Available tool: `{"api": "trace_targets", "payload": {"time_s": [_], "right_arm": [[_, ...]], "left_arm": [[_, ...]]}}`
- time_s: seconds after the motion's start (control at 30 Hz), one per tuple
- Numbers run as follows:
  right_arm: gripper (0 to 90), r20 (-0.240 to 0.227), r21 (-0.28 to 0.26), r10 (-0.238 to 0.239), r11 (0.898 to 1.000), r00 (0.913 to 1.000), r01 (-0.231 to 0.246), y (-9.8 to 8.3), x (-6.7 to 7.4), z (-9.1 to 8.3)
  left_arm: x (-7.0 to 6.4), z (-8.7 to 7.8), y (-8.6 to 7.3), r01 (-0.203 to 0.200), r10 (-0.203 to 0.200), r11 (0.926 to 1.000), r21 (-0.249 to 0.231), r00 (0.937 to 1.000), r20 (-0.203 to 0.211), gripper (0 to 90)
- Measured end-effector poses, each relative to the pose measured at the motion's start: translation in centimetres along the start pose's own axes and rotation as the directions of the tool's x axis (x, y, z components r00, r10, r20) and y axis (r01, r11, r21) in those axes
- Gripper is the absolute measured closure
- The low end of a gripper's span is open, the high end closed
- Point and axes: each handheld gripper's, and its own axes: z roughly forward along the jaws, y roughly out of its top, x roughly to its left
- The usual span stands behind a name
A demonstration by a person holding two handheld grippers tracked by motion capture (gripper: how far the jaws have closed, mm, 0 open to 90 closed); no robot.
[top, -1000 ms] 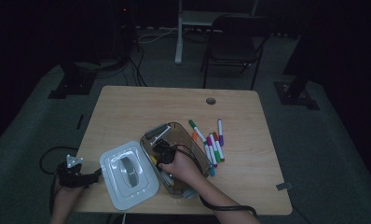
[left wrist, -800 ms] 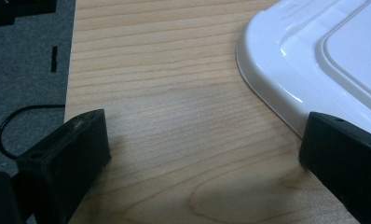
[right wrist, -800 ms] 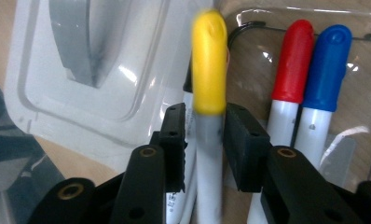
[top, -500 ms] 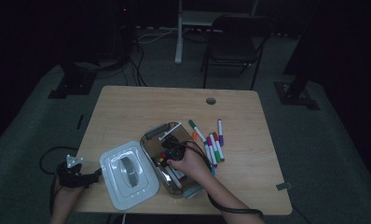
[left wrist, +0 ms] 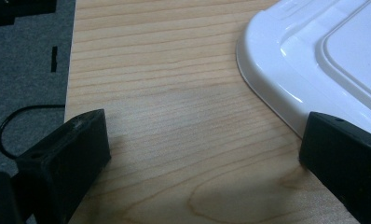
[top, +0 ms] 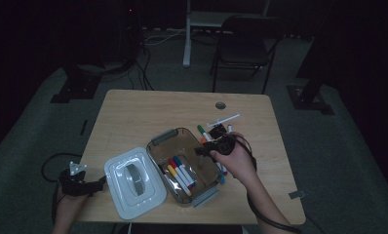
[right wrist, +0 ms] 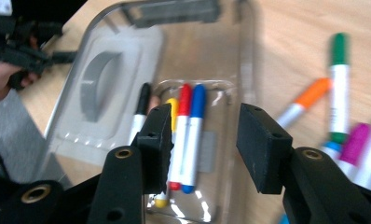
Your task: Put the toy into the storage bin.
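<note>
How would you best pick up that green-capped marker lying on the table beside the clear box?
Probably around the middle of the green-capped marker, coming from above with the jaws set across its barrel. It lies flat on the table, with the orange marker angled close beside it, so its white mid-section looks like the clearest spot. The right gripper is open and empty.

- The table point(left wrist: 174, 140) is seen as matt, pale wood with visible grain.
- The white lid point(left wrist: 323, 60) is shown as smooth, glossy plastic.
- The box point(right wrist: 239, 70) is rendered in clear, shiny plastic.
</note>
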Motion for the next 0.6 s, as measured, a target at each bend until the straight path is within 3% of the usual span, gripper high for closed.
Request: {"api": "trace_targets", "payload": {"time_s": [0.13, 0.37, 0.43, 0.6], "right_arm": [[53.9, 0.040, -0.038, 0.026, 0.999, 0.9988, -0.025, -0.9, -2.3, -1.1], [52.0, 0.101, -0.054, 0.083, 0.995, 0.9914, -0.078, -2.7, -6.1, -1.3], [51.7, 0.130, -0.067, 0.104, 0.993, 0.9860, -0.096, -3.1, -7.2, -1.1], [54.6, 0.219, -0.074, 0.167, 0.985, 0.9614, -0.154, -3.7, -9.8, -0.4]], "left_arm": [[0.0, 0.0, 0.0, 0.000, 0.000, 1.0000, 0.000, 1.0000, 0.000, 2.2], [0.0, 0.0, 0.0, 0.001, -0.001, 1.0000, 0.001, 1.0000, 0.001, 2.2], [0.0, 0.0, 0.0, 0.001, -0.001, 1.0000, 0.001, 1.0000, 0.001, 2.2], [0.0, 0.0, 0.0, 0.001, -0.001, 1.0000, 0.001, 1.0000, 0.001, 2.2]]}}
